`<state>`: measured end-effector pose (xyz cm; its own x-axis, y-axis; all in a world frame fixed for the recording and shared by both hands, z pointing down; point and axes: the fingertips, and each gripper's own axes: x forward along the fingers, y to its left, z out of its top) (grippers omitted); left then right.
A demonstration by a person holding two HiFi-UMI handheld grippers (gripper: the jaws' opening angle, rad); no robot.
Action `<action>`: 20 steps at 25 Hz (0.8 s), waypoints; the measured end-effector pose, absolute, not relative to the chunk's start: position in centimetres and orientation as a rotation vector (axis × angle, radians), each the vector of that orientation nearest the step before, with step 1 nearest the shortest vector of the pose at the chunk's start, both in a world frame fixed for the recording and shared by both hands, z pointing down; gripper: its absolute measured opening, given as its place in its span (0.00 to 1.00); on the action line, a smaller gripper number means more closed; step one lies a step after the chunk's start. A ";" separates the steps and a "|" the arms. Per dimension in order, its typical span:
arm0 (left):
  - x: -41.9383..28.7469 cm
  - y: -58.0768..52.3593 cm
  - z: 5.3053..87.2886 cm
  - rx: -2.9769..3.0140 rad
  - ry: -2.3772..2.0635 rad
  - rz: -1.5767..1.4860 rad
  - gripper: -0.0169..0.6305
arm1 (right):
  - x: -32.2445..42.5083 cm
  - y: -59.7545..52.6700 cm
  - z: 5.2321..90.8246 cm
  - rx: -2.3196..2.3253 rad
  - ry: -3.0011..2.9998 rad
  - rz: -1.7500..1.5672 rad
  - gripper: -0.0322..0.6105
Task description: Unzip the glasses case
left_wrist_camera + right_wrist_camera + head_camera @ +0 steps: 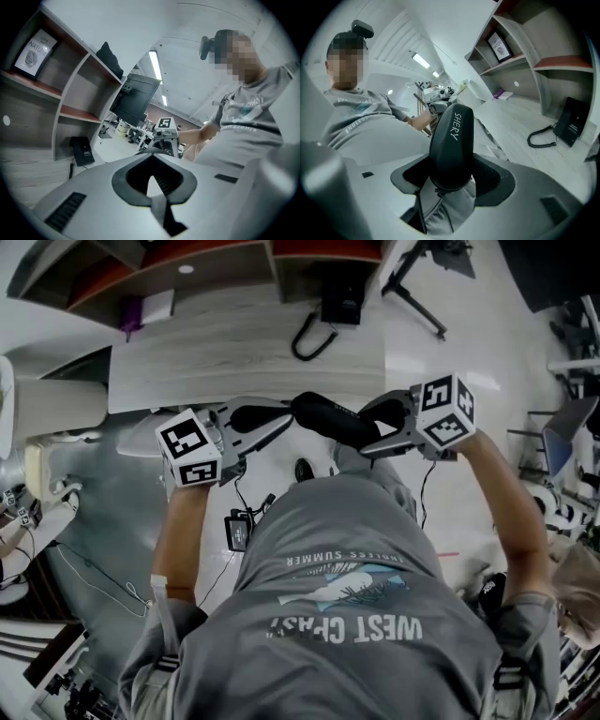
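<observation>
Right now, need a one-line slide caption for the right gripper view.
Right gripper grips a black glasses case marked SHERY; desk with phone behind.

Glasses case (333, 420) in right claw (373, 430); left claw (287, 420) just beside

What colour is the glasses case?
Black glasses case, white lettering; best in the right gripper view.

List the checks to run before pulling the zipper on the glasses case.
1. Right gripper clamped on the glasses case: ok.
2. Case held in the air, off the desk: ok.
3. Left gripper at the case's free end: ok.
4. Left gripper's jaws together: ok.
5. Zipper pull pinched between them: cannot tell.
6. Zipper not yet opened: cannot tell.
</observation>
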<state>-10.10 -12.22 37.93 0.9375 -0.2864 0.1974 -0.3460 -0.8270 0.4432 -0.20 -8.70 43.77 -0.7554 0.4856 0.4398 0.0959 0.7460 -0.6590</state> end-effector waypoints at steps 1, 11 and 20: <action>-10.1 -12.4 37.7 2.612 -0.467 0.164 0.03 | -0.4 -8.9 43.7 -0.423 -2.329 0.851 0.50; -8.7 -12.6 39.4 2.663 -0.548 0.305 0.03 | -2.3 -10.6 44.7 -0.282 -2.277 0.945 0.50; -7.6 -12.8 41.1 2.649 -0.567 0.348 0.03 | -3.2 -11.4 46.2 -0.226 -2.247 0.995 0.50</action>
<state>-7.59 -12.80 41.13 0.8864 -0.3348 0.3196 -0.4366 -0.8342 0.3368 -3.23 -11.42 46.16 -0.7664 0.4000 0.5026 -0.1032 0.6956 -0.7109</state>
